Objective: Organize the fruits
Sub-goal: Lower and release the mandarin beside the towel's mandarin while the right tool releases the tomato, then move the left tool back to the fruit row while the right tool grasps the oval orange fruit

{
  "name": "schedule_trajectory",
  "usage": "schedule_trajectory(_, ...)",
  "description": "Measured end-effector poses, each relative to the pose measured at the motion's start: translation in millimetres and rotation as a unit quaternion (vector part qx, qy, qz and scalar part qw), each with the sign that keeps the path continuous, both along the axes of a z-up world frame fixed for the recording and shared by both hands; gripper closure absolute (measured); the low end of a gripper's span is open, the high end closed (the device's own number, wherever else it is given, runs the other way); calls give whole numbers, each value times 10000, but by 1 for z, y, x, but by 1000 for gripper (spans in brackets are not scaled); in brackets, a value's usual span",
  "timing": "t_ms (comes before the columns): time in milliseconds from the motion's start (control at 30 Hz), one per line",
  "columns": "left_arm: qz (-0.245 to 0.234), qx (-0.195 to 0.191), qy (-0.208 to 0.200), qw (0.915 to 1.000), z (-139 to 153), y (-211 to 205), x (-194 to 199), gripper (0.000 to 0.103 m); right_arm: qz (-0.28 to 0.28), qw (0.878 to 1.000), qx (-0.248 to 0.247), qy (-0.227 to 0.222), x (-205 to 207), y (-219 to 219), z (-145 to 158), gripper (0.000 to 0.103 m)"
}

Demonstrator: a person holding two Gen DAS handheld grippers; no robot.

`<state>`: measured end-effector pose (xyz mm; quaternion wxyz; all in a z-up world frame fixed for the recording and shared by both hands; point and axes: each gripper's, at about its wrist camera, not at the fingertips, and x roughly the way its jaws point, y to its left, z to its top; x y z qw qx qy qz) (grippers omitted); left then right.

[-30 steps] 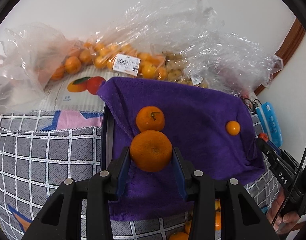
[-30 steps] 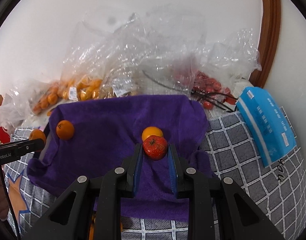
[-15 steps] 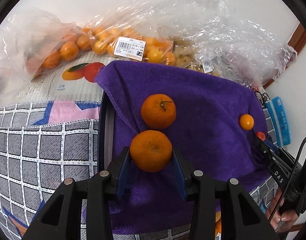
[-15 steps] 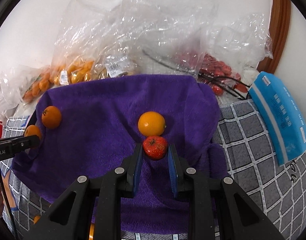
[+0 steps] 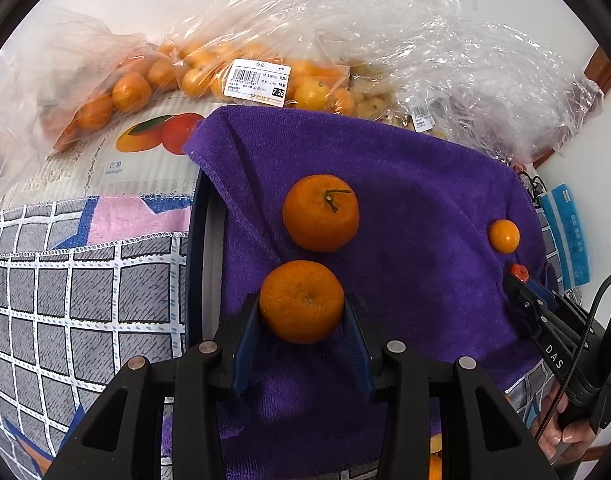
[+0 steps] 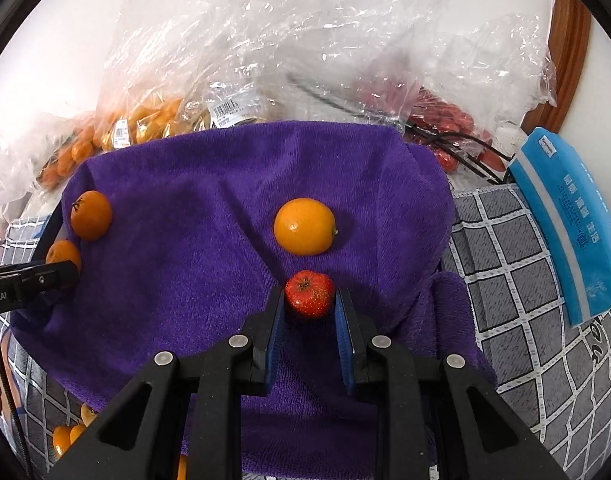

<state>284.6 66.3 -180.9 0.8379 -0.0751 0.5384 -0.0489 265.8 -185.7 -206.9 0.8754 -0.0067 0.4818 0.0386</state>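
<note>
My left gripper point(image 5: 302, 312) is shut on a tangerine point(image 5: 301, 300) low over the purple towel point(image 5: 425, 208), just in front of a second tangerine point(image 5: 320, 212) with a stem. My right gripper point(image 6: 310, 304) has its jaws around a small red fruit point(image 6: 309, 294); thin gaps show on both sides and the fruit rests on the towel point(image 6: 185, 220). A smooth orange fruit point(image 6: 304, 226) lies just beyond it. The right gripper also shows in the left wrist view point(image 5: 519, 276), near that small orange fruit point(image 5: 504, 236). The two tangerines show at the left of the right wrist view point(image 6: 91, 214).
Clear plastic bags of oranges point(image 5: 209, 76) and red fruits point(image 6: 445, 120) line the back by the wall. A mango box point(image 5: 137, 148) sits left. A blue packet point(image 6: 569, 220) lies right on the grey checked cloth point(image 6: 505, 280). More small oranges point(image 6: 69, 436) lie below the towel's front edge.
Both grippers moved forward and down toward the towel. The right jaws have eased apart from the red fruit, now resting on the towel. The left still holds its tangerine.
</note>
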Motion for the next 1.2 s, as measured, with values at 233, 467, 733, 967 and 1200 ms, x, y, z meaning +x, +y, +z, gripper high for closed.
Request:
schedule_trajectory(233,-20,16,-2,10000,0,0,-1,64,28,9999,-126,-18,-1,3,2,66)
schedule_trajectory(467,-101,50,-51,9999,9,-6,-6,52,-135,9994,-187,-269,-16,0,22,38)
schedule_trajectory(733,-82,157,-526,9985,43,-4,-35,46,-194,9987,99,-451,-48,-8,52,37)
schedule_trajectory(967,45,65,-670,9977,57,8,-65,46,196,9993,130,-300,-82,11,52,48)
schedule_trajectory(1200,145,-30,-656,9977,54,24,-98,46,509,9980,386,-11,-100,30,36,55)
